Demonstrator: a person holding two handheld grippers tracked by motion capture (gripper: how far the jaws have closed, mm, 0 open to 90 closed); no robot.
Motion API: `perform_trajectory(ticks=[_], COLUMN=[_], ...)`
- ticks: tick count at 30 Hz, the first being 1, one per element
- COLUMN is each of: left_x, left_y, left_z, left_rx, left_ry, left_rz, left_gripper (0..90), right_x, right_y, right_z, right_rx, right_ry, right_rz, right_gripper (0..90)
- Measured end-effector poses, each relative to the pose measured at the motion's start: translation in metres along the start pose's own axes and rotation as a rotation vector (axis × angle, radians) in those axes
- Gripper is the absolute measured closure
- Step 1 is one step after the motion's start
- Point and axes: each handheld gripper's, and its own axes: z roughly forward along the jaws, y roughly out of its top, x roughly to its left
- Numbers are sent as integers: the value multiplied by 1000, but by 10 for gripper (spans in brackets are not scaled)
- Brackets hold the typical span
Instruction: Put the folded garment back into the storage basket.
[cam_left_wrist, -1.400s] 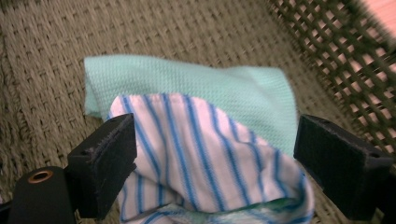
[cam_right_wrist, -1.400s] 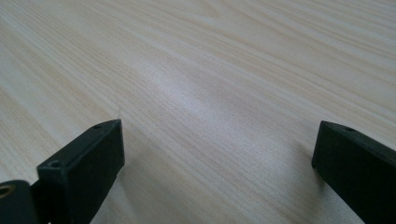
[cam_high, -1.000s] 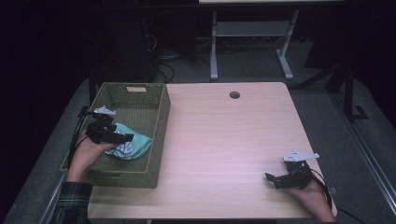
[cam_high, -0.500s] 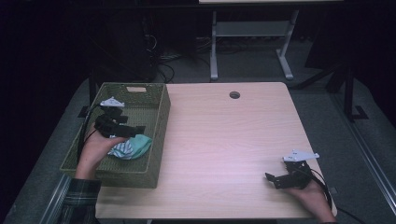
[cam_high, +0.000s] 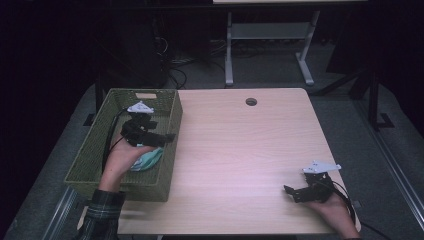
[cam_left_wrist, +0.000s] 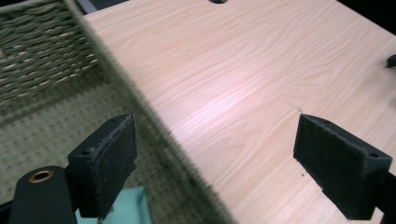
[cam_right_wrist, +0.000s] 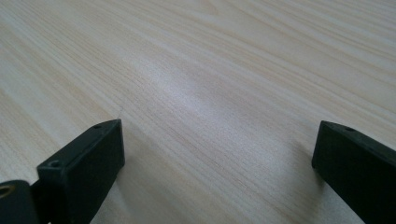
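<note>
A green woven basket (cam_high: 90, 155) stands at the table's left edge, its wall (cam_left_wrist: 51, 51) close in the left gripper view. Inside it lies a teal cloth (cam_high: 149, 159), whose corner (cam_left_wrist: 126, 207) peeks between the jaws' base. My left gripper (cam_high: 165, 137) hovers over the basket's right rim, open and empty, its jaws (cam_left_wrist: 215, 163) straddling the rim with the tabletop beyond. My right gripper (cam_high: 292, 192) rests low near the table's front right corner, open with nothing between its jaws (cam_right_wrist: 215, 168), only bare wood under them.
The light wooden table (cam_high: 240, 150) has a round cable hole (cam_high: 251, 101) near its far edge. Beyond the table stand a white metal frame (cam_high: 270, 35) and cables on the dark floor.
My left gripper has risen from the teal cloth and moved right toward the basket's right rim, leaving the cloth in the basket. The right gripper has stayed still.
</note>
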Motion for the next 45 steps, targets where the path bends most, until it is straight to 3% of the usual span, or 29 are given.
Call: perform_trajectory(ticks=[12, 23, 35, 41, 45], left_x=[-31, -63, -90, -102, -106], left_y=[8, 4, -4, -13, -20], left_z=[20, 54, 78, 90, 98], left_rx=[-14, 27, 21, 41, 36], left_ry=[-67, -127, -145, -158, -148], left_rz=[34, 63, 93, 108, 114], left_gripper=[128, 130, 130, 129, 129], right_x=[0, 0, 0, 0, 0], right_y=[0, 0, 0, 0, 0], right_z=[0, 0, 0, 0, 0], right_rx=[-2, 0, -1, -2, -2], right_ry=[2, 0, -1, 1, 2], right_rz=[2, 0, 2, 6, 6], right_gripper=[20, 20, 20, 20, 20])
